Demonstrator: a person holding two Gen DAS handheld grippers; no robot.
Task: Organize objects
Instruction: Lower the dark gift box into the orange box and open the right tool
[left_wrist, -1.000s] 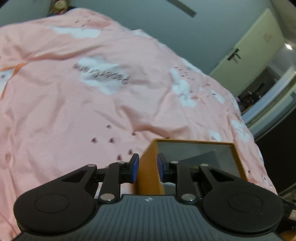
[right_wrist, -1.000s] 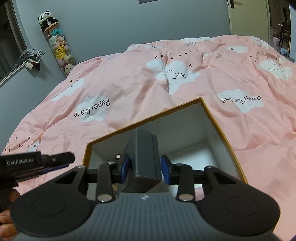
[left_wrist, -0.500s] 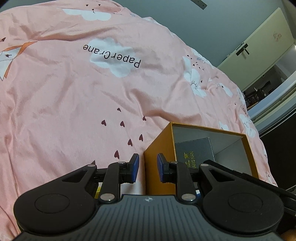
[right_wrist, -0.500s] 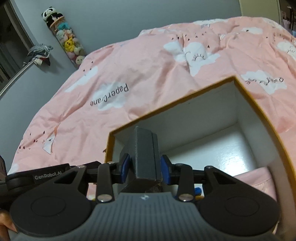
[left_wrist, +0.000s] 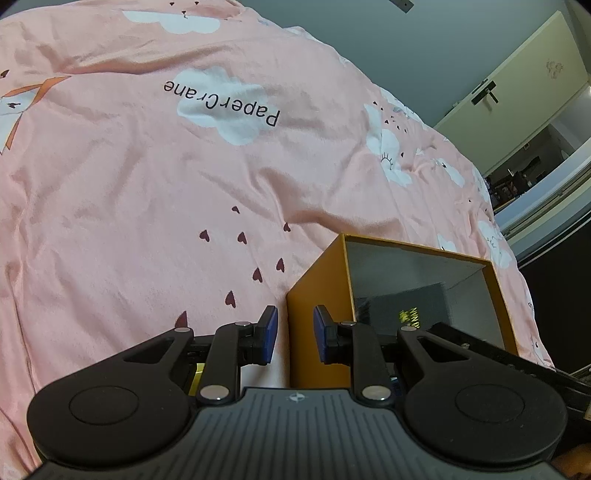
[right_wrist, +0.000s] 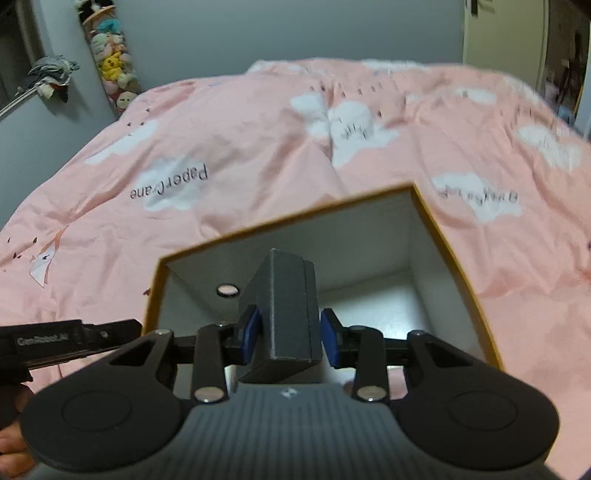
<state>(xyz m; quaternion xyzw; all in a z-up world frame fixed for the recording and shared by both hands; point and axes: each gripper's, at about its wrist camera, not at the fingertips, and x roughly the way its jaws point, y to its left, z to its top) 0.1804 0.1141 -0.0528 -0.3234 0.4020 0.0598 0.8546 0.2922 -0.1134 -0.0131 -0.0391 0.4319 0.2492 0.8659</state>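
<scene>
An orange cardboard box (left_wrist: 317, 291) with a white inside stands open on the pink bed. It also shows in the right wrist view (right_wrist: 458, 258). My right gripper (right_wrist: 290, 332) is shut on a dark grey box (right_wrist: 284, 314) and holds it over the orange box's opening. The grey box also shows in the left wrist view (left_wrist: 406, 306), inside the opening. My left gripper (left_wrist: 294, 334) is open a little, its fingers on either side of the orange box's near corner edge, not pressing it.
The pink duvet (left_wrist: 147, 184) with cloud prints covers the bed all around. A hanging column of plush toys (right_wrist: 110, 70) is on the far wall. A door (left_wrist: 517, 70) is at the right. My left gripper's body (right_wrist: 55, 339) is left of the box.
The right gripper has lifted and tilted back a little with the grey box, still over the orange box. The left gripper has edged closer to the box corner.
</scene>
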